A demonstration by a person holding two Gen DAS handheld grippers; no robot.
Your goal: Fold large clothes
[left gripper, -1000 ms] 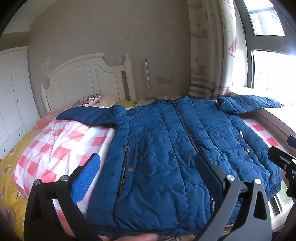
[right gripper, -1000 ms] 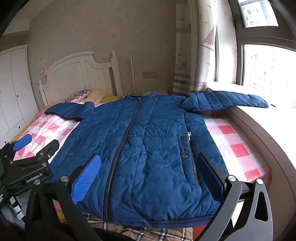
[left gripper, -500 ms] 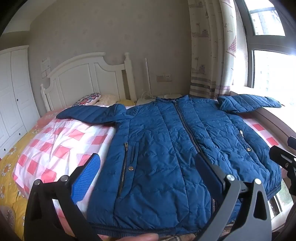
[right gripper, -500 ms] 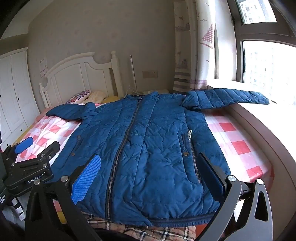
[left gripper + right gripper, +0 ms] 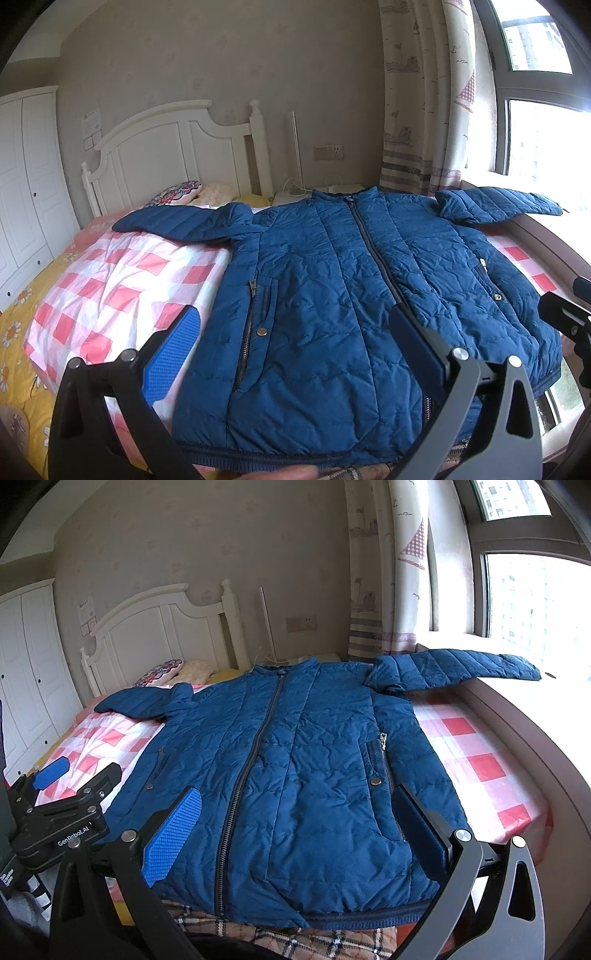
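Note:
A blue quilted jacket lies front up and zipped on the bed, also in the right wrist view. Its sleeves spread out: one over the pink checked sheet, the other onto the window sill. My left gripper is open and empty, above the hem on the jacket's left half. My right gripper is open and empty, above the hem on its right half. The left gripper also shows in the right wrist view, near the jacket's left edge.
The bed has a pink checked sheet, a white headboard and pillows at the far end. A white wardrobe stands on the left. A window sill and curtain flank the right. A plaid blanket lies under the hem.
Both grippers have shifted only slightly, the view drifting a little closer to the jacket. Both stay open; the jacket has not moved.

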